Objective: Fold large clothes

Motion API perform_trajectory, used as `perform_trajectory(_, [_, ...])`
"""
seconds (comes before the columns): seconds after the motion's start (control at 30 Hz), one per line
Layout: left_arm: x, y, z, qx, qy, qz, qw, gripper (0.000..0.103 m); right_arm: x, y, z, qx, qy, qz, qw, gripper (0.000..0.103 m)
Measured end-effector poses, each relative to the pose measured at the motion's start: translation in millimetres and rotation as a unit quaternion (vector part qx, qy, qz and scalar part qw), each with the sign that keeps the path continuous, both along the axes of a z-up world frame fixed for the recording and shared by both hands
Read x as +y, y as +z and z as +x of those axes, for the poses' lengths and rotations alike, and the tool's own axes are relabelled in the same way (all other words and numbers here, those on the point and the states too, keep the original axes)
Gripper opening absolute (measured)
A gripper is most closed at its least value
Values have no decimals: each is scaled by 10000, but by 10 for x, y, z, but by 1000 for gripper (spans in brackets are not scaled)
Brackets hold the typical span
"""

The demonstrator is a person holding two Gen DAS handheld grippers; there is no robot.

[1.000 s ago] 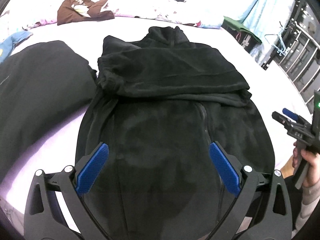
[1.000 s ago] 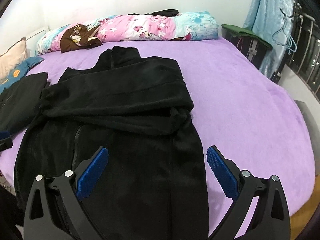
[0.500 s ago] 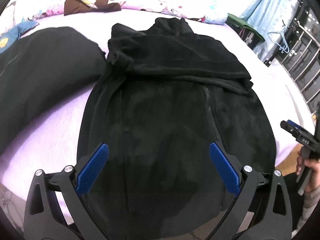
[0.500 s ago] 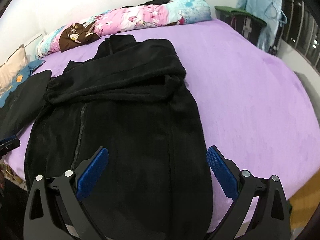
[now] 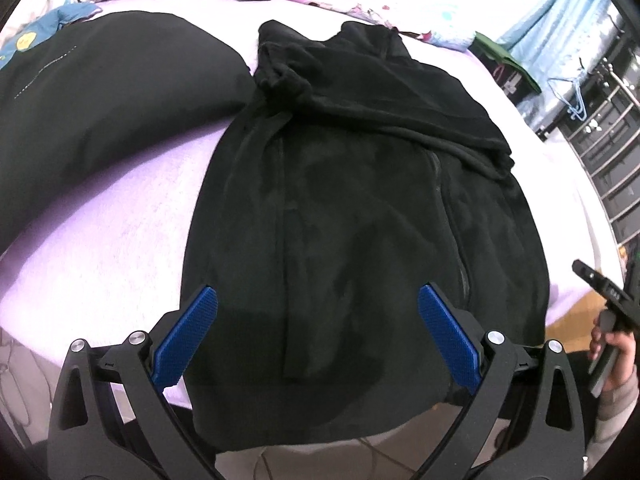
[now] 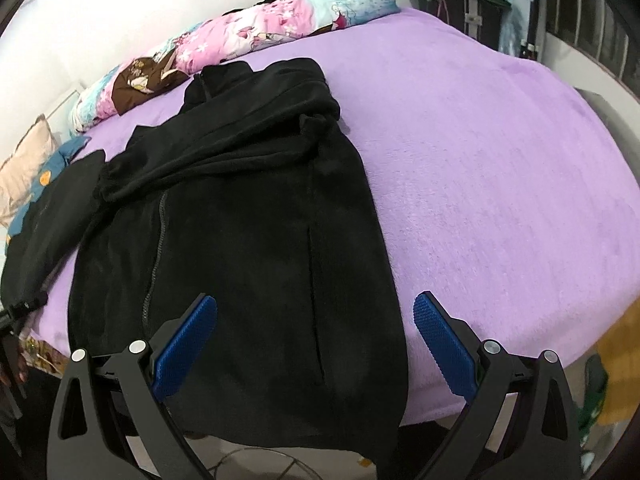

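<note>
Both the left gripper point(image 5: 318, 334) and right gripper point(image 6: 315, 336) hover with jaws wide, empty, over the hem of the black fleece jacket point(image 6: 240, 240), which overhangs the bed point(image 6: 500, 168) edge, probably ready for pinching.

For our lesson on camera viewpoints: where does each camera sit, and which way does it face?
Left wrist: sits on the left claw, looking up the bed over the black fleece jacket; shows its own blue fingers and the person's other hand.
Right wrist: sits on the right claw, facing the same jacket and the purple blanket; shows its own open fingers.
Shared: jacket, floral bedding roll, second dark garment.
</note>
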State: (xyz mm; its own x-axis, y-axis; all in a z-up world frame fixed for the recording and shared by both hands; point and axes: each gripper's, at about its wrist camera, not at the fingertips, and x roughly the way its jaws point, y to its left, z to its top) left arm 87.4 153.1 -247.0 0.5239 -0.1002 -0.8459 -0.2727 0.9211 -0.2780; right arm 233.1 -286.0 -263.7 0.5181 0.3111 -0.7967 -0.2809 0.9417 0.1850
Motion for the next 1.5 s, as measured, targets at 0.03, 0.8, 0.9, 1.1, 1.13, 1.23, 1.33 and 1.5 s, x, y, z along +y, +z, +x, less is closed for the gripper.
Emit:
perform_trajectory(0.03, [-3,-9,-7,19,-30,-32,10000,97,-1,-5,-16,-4,15,-33,10000,97])
perform_trajectory(0.8, [132,-456,-276,481,-124,-618,9968,97,-408,-603,-31,1191,-286,87,9924,97])
perform_trajectory(0.9, [231,-558,-328,548,-5,-974,9937,97,-428,-721,-37,1434,-284,154,9891,97])
perform_trajectory(1.1, [341,-687,-370,591,87,-1458,9875,97,-370,-889,-51,1791,-224,243,9833,97])
perform_trajectory(1.13, [350,-708,-365,606,105,-1526,9864,97,-348,-903,-36,1834,-203,242,9825,97])
perform_trajectory(1.23, [349,-749,-355,754,154,-1407,9871,97,-279,-944,-62,1906,-83,227,9814,97])
perform_trajectory(1.33, [340,-723,-357,740,111,-1290,9888,97,-235,-980,-61,1936,-10,153,9810,97])
perform_trajectory(1.5, [374,-712,-402,859,197,-1010,9910,97,-233,-1030,-27,2029,-84,117,9791,97])
